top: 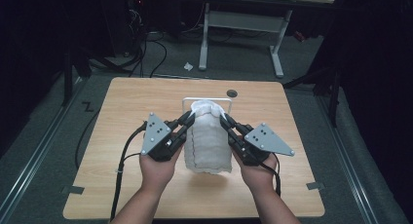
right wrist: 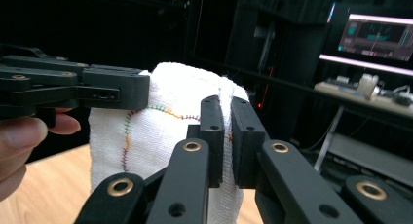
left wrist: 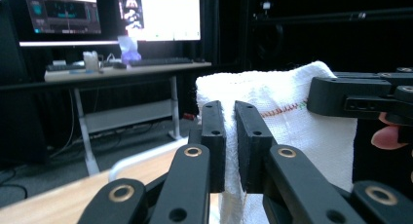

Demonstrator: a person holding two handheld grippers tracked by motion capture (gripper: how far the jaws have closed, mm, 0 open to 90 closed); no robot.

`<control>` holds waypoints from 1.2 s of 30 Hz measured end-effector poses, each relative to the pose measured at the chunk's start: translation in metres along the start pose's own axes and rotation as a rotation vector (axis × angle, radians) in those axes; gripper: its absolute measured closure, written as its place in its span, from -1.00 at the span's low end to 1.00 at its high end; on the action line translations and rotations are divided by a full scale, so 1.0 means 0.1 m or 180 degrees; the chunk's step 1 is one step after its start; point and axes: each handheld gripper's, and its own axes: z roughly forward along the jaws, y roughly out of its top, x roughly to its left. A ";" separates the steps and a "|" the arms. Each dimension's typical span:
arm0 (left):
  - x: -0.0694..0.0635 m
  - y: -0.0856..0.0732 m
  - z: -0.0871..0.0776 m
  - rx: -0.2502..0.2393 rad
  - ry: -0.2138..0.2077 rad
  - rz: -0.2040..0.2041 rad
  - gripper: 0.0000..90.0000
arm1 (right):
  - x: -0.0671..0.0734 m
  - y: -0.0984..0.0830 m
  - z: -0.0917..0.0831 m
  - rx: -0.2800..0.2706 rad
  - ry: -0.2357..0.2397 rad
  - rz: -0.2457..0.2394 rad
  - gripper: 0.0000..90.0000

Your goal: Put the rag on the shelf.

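Towel (top: 209, 141) first: a white cloth with a stitched coloured border, hanging in the middle of the high view between my two claws, its lower hem just above the counter (top: 122, 185) or barely brushing it; I cannot tell which. Behind its top, a white wire rack (top: 187, 101) stands on the counter near the far edge, and I read that as the place the cloth is meant for.

Largest to smallest, then. The wooden counter takes up the centre of the frame. The towel hangs lengthwise over it. My left claw (top: 191, 117) sits left of centre, clenched on the towel's upper left corner; in the left gripper view, the cloth is pinched tight between the black pads (left wrist: 214, 136). My right claw (top: 225, 119) is right of centre, likewise clamped on the upper right corner, with the fabric squeezed between its pads (right wrist: 212, 131) in the right gripper view.

I judge the step in hand to be the lift, with the cloth held up by both top corners and spread between them. The next move, as I see it, calls for carrying both corners forward together, level and equally spaced, until the top edge clears the rack's bar, then lowering so the towel drapes over it.
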 end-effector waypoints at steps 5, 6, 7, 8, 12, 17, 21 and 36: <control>0.07 0.20 0.02 -0.0052 -0.0036 0.0052 0.86 | -0.07 0.19 0.01 -0.0078 0.0004 -0.0035 0.91; 0.09 0.22 0.04 -0.0042 -0.0054 0.0026 0.86 | -0.09 0.21 0.01 -0.0074 -0.0002 -0.0036 0.91; 0.12 0.23 0.06 -0.0021 -0.0071 -0.0004 0.86 | -0.11 0.24 0.01 -0.0070 -0.0005 -0.0035 0.91; 0.14 0.25 0.08 -0.0017 -0.0055 0.0002 0.86 | -0.12 0.25 0.02 -0.0064 -0.0015 -0.0040 0.91; 0.20 0.34 0.18 -0.0011 -0.0012 0.0118 0.86 | -0.20 0.33 0.06 -0.0040 -0.0092 -0.0072 0.91; 0.26 0.43 0.35 0.0061 0.0019 0.0162 0.86 | -0.32 0.40 0.17 -0.0040 -0.0184 -0.0049 0.91; 0.35 0.47 0.49 0.0029 0.0082 0.0098 0.86 | -0.44 0.44 0.29 -0.0011 -0.0248 -0.0003 0.91; 0.69 0.56 0.88 0.0209 0.0439 0.0327 0.86 | -0.66 0.49 0.83 0.0074 -0.0287 0.0118 0.91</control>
